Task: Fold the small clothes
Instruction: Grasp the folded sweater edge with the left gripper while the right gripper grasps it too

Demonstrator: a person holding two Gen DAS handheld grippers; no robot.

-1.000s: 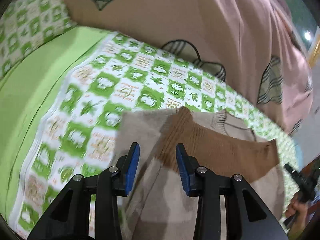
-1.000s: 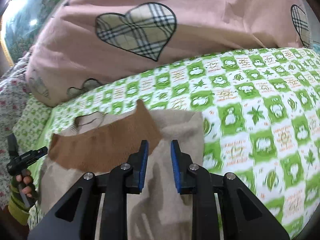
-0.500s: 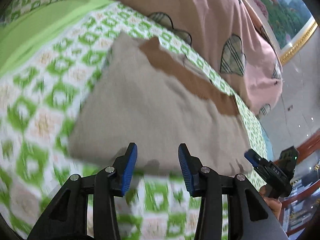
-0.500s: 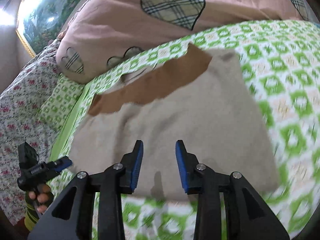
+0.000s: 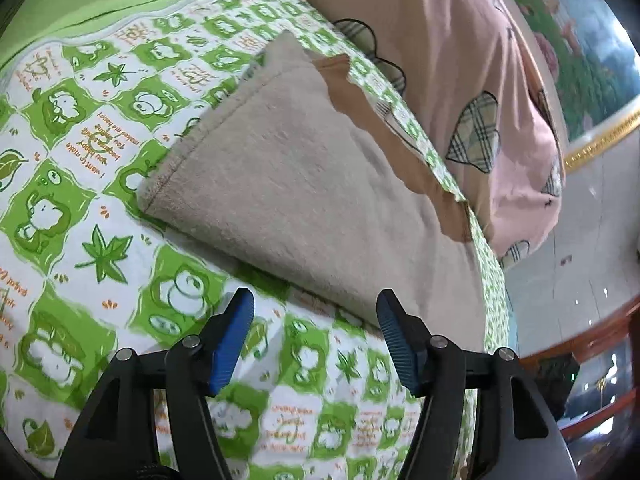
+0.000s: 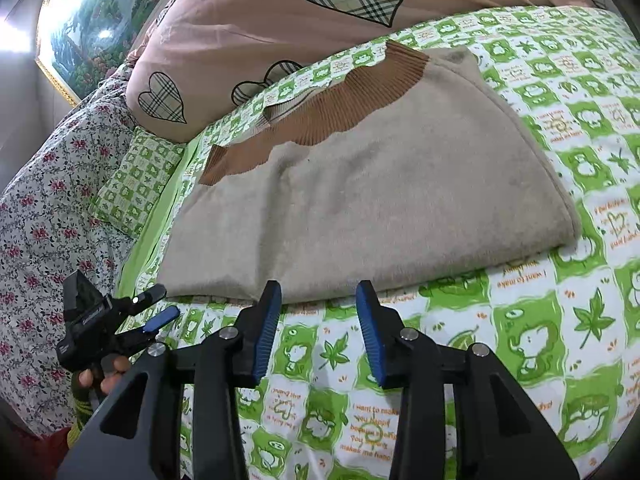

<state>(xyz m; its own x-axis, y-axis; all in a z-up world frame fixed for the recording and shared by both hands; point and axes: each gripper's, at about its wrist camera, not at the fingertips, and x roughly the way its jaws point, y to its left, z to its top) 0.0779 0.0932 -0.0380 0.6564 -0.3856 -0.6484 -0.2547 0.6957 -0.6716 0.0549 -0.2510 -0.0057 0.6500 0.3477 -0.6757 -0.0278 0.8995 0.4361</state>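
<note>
A beige sweater [image 6: 360, 200] lies folded on the bed, on the green and white sheet [image 6: 560, 320], with its brown ribbed band [image 6: 320, 116] at the far side, toward the pink quilt [image 6: 260, 20] with checked hearts. The near edge of the sweater is flat and straight.

The right gripper [image 6: 318, 312] is just before this near edge, above the sheet; its blue fingers [image 6: 266, 328] are apart and hold nothing. The left gripper [image 5: 312, 332] is also at the near edge, closer to the left corner of the sweater [image 5: 300, 180]; its fingers [image 5: 230, 344] are wide apart and empty. In the right wrist view the left gripper [image 6: 154, 308] shows at the left edge of the bed, near a flowered cloth [image 6: 40, 200]. A framed painting [image 6: 88, 12] hangs behind the quilt.
</note>
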